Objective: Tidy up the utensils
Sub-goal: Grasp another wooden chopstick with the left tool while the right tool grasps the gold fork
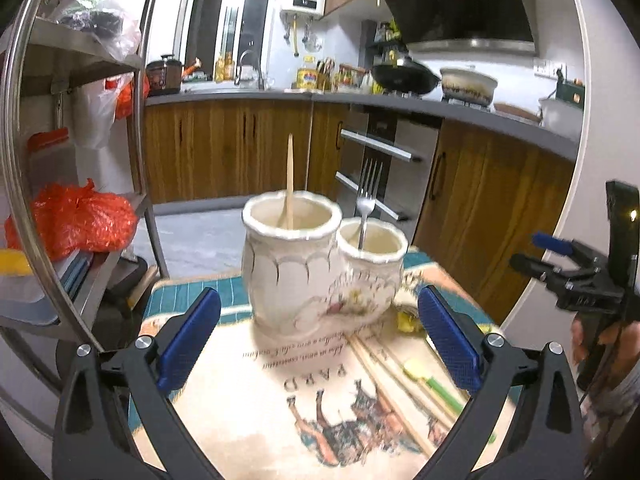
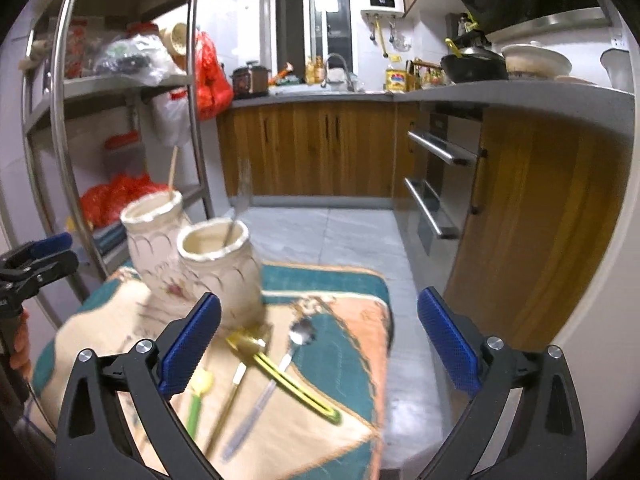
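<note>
A cream double ceramic utensil holder (image 1: pixel 316 272) stands on a printed cloth (image 1: pixel 256 392); it also shows in the right wrist view (image 2: pixel 200 264). A wooden utensil (image 1: pixel 289 184) stands in its taller cup and a metal fork (image 1: pixel 368 196) in the shorter one. Loose on the cloth lie a metal spoon (image 2: pixel 280 364), a yellow-green peeler (image 2: pixel 288 380), a green-handled utensil (image 2: pixel 196 400) and chopsticks (image 1: pixel 392 384). My left gripper (image 1: pixel 320 344) is open and empty just in front of the holder. My right gripper (image 2: pixel 320 344) is open and empty above the loose utensils.
A steel rack (image 2: pixel 80 120) with bags stands at the left. Wooden cabinets (image 2: pixel 312 148), an oven (image 2: pixel 436 184) and a grey counter (image 2: pixel 520 92) with pots run behind and to the right. The cloth's right edge (image 2: pixel 386 344) drops to the tiled floor.
</note>
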`<move>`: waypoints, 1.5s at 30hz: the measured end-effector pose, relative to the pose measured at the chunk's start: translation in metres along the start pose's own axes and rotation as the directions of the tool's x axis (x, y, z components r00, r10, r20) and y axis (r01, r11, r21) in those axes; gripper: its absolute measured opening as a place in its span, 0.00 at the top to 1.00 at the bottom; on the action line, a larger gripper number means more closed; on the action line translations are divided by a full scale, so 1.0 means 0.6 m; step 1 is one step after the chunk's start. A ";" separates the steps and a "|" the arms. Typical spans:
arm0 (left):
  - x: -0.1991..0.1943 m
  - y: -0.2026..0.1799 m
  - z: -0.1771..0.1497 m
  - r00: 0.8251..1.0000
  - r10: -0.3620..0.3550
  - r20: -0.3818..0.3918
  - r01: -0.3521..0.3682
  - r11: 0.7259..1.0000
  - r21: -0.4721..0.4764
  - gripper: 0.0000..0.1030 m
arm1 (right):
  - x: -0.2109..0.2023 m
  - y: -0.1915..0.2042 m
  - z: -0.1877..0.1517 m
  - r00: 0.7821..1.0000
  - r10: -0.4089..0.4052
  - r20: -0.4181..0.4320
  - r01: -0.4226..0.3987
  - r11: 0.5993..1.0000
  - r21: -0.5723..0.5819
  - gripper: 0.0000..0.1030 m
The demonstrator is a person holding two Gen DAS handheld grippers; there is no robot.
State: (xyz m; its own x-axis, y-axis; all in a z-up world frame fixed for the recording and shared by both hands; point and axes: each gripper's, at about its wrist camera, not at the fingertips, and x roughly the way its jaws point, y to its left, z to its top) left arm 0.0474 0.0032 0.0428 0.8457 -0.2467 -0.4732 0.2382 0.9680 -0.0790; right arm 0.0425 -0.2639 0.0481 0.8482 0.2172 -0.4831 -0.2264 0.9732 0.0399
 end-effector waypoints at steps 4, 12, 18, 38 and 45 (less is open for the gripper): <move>0.017 -0.002 -0.033 0.997 -0.008 -0.070 0.008 1.000 -0.008 0.06 | 0.006 -0.008 -0.020 0.999 -0.011 -0.045 0.010 1.000 -0.021 0.05; 0.078 -0.033 -0.103 0.963 -0.003 -0.268 0.004 1.000 0.003 0.06 | 0.033 -0.005 -0.060 0.990 0.009 -0.140 -0.010 1.000 -0.010 0.05; 0.099 -0.056 -0.116 0.946 0.027 -0.323 -0.017 0.999 0.035 0.07 | 0.038 0.005 -0.071 0.987 0.017 -0.162 -0.019 1.000 -0.009 0.05; 0.132 -0.087 -0.111 0.908 0.028 -0.417 0.030 0.991 0.133 0.88 | 0.054 0.030 -0.089 0.973 0.069 -0.218 -0.073 0.997 -0.010 0.13; 0.117 -0.057 -0.108 0.899 0.009 -0.437 0.058 0.988 0.141 0.91 | 0.093 0.076 -0.088 0.942 0.139 -0.307 -0.145 0.989 0.002 0.52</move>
State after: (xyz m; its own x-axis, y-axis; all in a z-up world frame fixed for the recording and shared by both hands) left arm 0.0677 -0.0442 -0.0448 0.5537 -0.1927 -0.8101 0.3522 0.9357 0.0182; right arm 0.0539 -0.2115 -0.0234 0.6204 0.3164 -0.7176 -0.3464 0.9315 0.1113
